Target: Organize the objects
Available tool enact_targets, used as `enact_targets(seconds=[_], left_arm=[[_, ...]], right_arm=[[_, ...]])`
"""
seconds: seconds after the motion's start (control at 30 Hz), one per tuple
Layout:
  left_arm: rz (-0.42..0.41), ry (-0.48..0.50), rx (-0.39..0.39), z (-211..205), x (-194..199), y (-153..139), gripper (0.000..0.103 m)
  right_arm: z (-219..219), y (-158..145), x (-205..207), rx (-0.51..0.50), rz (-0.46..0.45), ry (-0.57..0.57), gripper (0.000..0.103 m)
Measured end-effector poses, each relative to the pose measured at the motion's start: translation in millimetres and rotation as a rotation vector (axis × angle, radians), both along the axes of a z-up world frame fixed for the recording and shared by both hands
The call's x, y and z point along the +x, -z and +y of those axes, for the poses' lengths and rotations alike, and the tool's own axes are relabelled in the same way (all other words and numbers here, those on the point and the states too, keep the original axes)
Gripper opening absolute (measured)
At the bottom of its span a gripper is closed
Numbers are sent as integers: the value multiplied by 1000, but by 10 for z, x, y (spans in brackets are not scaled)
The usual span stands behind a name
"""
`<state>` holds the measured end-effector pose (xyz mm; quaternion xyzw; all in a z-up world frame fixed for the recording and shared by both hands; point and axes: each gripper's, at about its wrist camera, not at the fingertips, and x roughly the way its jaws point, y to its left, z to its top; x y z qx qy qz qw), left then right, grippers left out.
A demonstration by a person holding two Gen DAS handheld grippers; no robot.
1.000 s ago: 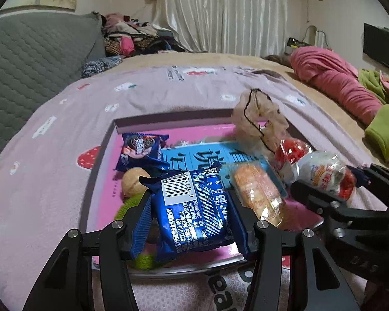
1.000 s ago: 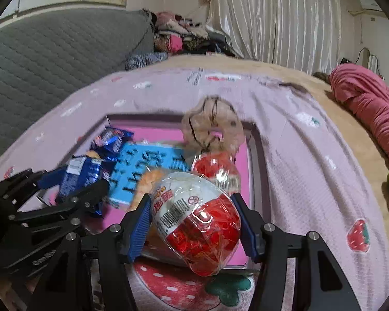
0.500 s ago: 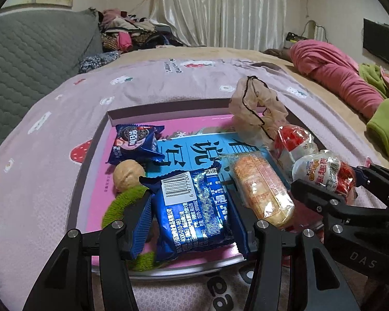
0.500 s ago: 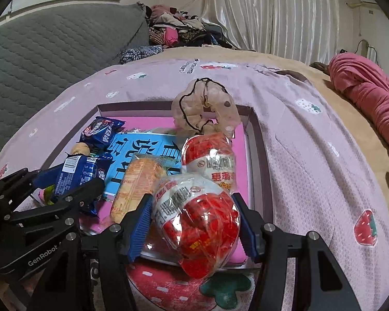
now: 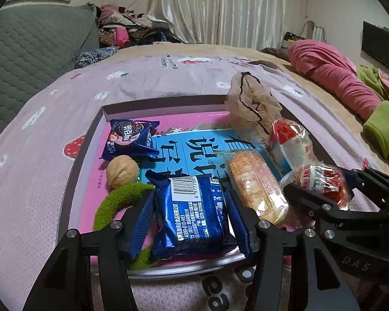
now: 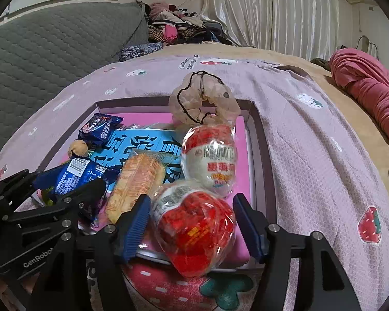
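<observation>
Two close downward views, shared tray

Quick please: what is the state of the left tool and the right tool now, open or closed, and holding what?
Left tool: jaws opening, blue snack packet between them, pads seem just off it.
Right tool: jaws opening, pads clear of the red-and-white wrapped egg between them.

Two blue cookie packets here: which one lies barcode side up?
The blue packet between the left gripper's fingers, at the tray's near edge; the far blue packet shows its cookie picture.
</observation>
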<state>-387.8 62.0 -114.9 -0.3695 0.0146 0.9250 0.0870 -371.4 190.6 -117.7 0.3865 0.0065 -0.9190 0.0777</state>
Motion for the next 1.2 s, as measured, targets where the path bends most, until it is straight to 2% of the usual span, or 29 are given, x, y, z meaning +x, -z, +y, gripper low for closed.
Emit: enact_targets(seconds=[0.2, 0.37, 0.47, 0.6, 0.87, 1.0, 1.2], left_arm=[[18, -16, -5, -22, 33, -63, 67], [30, -22, -13, -31, 44, -108, 67], [42, -36, -32, -43, 57, -137, 76], [55, -50, -33, -74, 85, -197, 76], [72, -66, -48, -111, 128, -259, 77], [75, -72, -25, -162, 173, -324, 78], [100, -72, 9, -233, 334, -472, 81]], right_arm=[[29, -16, 10, -5, 11, 18, 75], [51, -31, 8, -6, 18, 30, 78], [67, -84, 36, -7, 38, 41, 80], [66, -181, 85, 5, 73, 53, 89], [107, -293, 150, 0, 102, 70, 93], [133, -365, 218, -13, 118, 78, 97], [139, -498, 362, -25, 117, 84, 99]])
